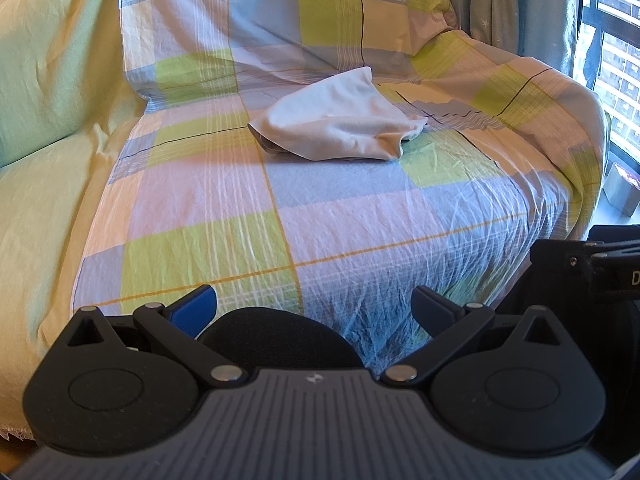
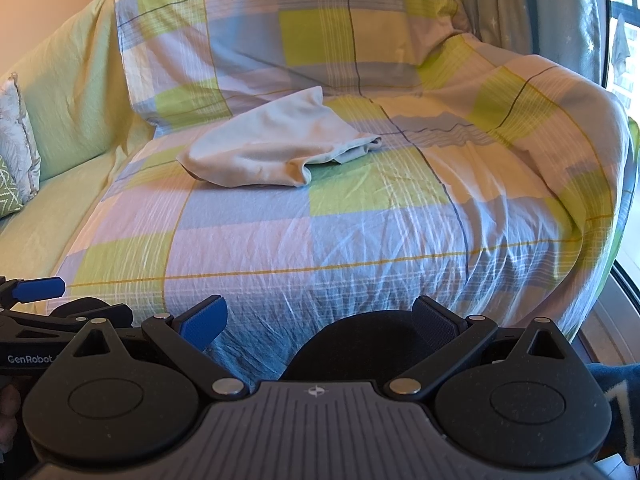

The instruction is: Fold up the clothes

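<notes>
Left gripper and right gripper: jaws spread wide, nothing held, both at bottom of frame. Cream garment, loosely folded, lies at frame centre on the checked sheet, well apart from both.

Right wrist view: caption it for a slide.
Open right gripper faces a folded pale garment on the checked sheet.
</notes>
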`<state>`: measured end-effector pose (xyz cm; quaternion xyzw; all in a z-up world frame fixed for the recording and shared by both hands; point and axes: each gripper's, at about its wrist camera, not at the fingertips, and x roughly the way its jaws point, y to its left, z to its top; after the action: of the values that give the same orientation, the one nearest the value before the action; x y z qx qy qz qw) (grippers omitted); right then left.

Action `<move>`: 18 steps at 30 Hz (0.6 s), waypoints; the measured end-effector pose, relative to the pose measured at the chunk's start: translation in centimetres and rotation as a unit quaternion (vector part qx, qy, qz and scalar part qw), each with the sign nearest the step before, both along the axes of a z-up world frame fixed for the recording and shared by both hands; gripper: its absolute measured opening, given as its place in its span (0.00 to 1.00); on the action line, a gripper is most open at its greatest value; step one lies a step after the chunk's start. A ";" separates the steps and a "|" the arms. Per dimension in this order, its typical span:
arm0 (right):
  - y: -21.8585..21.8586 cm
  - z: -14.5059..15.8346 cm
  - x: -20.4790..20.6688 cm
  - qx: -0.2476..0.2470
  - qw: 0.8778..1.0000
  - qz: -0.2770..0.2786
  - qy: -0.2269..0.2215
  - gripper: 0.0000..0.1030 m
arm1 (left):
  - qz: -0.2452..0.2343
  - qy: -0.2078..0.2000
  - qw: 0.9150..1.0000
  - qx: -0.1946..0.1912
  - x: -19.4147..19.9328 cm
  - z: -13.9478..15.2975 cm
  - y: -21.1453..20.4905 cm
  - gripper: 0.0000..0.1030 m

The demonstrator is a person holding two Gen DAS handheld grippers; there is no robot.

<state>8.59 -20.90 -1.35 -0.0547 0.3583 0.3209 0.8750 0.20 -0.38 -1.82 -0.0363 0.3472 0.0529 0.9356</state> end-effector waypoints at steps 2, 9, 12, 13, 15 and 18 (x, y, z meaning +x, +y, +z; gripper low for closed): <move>0.0 0.0 0.2 0.000 1.000 0.000 -0.001 0.98 | 0.000 0.000 1.000 -0.001 0.0 0.0 0.1 0.99; 0.3 0.1 0.9 0.003 1.000 0.001 -0.007 0.98 | 0.003 -0.002 1.000 -0.005 0.2 0.1 0.3 0.99; 0.4 0.1 1.2 0.003 1.000 0.002 -0.007 0.98 | 0.003 -0.004 1.000 -0.003 0.1 0.4 0.1 0.99; 0.5 0.1 1.3 0.004 1.000 0.003 -0.008 0.98 | 0.003 -0.005 1.000 -0.001 0.2 0.4 0.1 0.99; 0.6 0.2 1.5 0.004 1.000 0.005 -0.011 0.98 | 0.000 -0.007 1.000 0.003 0.5 0.6 0.1 0.99; 0.8 0.5 2.0 0.006 1.000 0.008 -0.019 0.98 | -0.004 -0.015 1.000 0.011 1.1 0.9 0.1 0.99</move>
<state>10.57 -20.13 -0.88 -0.0578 0.3394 0.3287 0.8794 1.30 -0.28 -0.94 -0.0249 0.3328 0.0523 0.9412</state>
